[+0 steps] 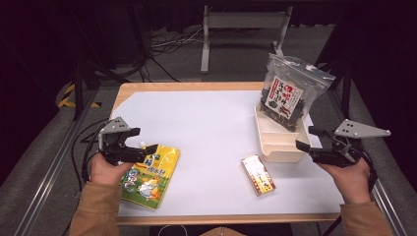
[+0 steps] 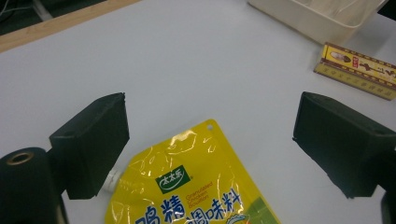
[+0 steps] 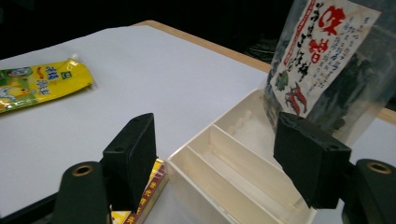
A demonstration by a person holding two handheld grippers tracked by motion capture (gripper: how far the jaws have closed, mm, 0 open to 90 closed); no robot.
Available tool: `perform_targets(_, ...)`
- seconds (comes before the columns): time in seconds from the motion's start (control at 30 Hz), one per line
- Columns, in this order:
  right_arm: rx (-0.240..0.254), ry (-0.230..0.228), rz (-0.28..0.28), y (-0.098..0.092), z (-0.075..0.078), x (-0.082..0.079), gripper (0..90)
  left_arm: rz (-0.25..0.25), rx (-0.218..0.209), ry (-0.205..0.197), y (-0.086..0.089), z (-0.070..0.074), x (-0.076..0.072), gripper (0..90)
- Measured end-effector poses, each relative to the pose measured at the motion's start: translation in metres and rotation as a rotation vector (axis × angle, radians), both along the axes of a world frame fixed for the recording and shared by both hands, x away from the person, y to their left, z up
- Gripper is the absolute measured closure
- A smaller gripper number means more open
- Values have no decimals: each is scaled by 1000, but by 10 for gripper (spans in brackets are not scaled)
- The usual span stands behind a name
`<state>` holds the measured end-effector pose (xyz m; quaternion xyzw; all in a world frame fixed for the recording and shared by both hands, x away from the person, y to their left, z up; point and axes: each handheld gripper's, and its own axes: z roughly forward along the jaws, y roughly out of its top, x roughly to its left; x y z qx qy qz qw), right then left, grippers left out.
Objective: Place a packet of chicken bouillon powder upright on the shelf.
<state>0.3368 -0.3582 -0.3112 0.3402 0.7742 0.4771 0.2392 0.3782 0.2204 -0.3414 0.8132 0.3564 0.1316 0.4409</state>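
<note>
A yellow seasoning pouch lies flat at the table's near left. My left gripper hovers over its top edge, jaws open and nothing between the pads. In the left gripper view the pouch lies just below the gap of my left gripper. My right gripper stands open at the near right end of a white divided tray. A clear bag with a red-and-white label stands in the tray's far end. In the right gripper view my right gripper frames the tray and the bag, and holds nothing.
A small red-and-gold box lies flat just left of the tray's near end, seen also as the box and the box. A white sheet covers the wooden table. Metal frames and cables stand beyond the far edge.
</note>
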Motion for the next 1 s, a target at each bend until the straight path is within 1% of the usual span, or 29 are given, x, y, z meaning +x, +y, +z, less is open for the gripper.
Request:
perform_targets(0.07, -1, -4, 22, 3, 1, -2, 299, 7, -2, 12, 3, -2, 1, 74)
perform_targets(0.17, -15, -7, 33, 6, 1, -3, 299, 30, 15, 29, 7, -5, 4, 45)
perform_targets(0.2, -19, -9, 38, 7, 1, -3, 299, 35, 16, 43, 9, -7, 5, 36)
perform_targets(0.23, -20, -5, 41, 8, 1, -4, 299, 46, 20, 51, 10, -8, 6, 22)
perform_targets(0.3, -10, -2, 55, 9, 1, -3, 299, 93, 34, 56, 13, -13, 8, 3)
perform_targets(0.33, -7, -6, 60, 10, 1, -4, 299, 106, 29, 60, 15, -15, 10, 2)
perform_targets(0.37, -7, -8, 63, 11, 2, -4, 299, 116, 21, 70, 19, -18, 11, 0)
perform_targets(0.43, -2, -12, 73, 12, 3, -5, 299, 137, 22, 85, 24, -22, 13, 0)
perform_targets(0.47, -2, -15, 75, 14, 4, -5, 298, 141, 25, 86, 25, -24, 14, 1)
perform_targets(0.5, -4, -18, 77, 14, 4, -6, 298, 150, 26, 100, 28, -26, 15, 1)
perform_targets(0.53, -4, -19, 81, 15, 5, -6, 298, 159, 16, 120, 29, -28, 15, 3)
perform_targets(0.57, -3, -19, 82, 16, 5, -6, 297, 163, 15, 134, 31, -30, 16, 6)
perform_targets(0.63, -5, -19, 87, 18, 5, -5, 298, 181, 2, 179, 35, -34, 17, 8)
perform_targets(0.7, -5, -10, 91, 19, 4, -5, 298, 192, 5, 205, 38, -38, 18, 11)
perform_targets(0.73, -5, -10, 91, 19, 4, -5, 298, 192, 5, 205, 38, -38, 18, 13)
perform_targets(0.77, -5, -11, 94, 20, 4, -4, 298, 191, 5, 231, 40, -41, 18, 13)
perform_targets(0.83, -5, -2, 97, 22, 3, -4, 298, 191, 12, 251, 41, -45, 18, 16)
perform_targets(0.87, -6, -3, 99, 22, 2, -3, 298, 192, 22, 251, 41, -46, 18, 18)
perform_targets(0.93, -4, -1, 100, 23, 2, -2, 297, 202, 26, 265, 42, -50, 18, 28)
perform_targets(1.0, -5, 0, 100, 23, 1, -2, 297, 206, 29, 274, 43, -53, 18, 58)
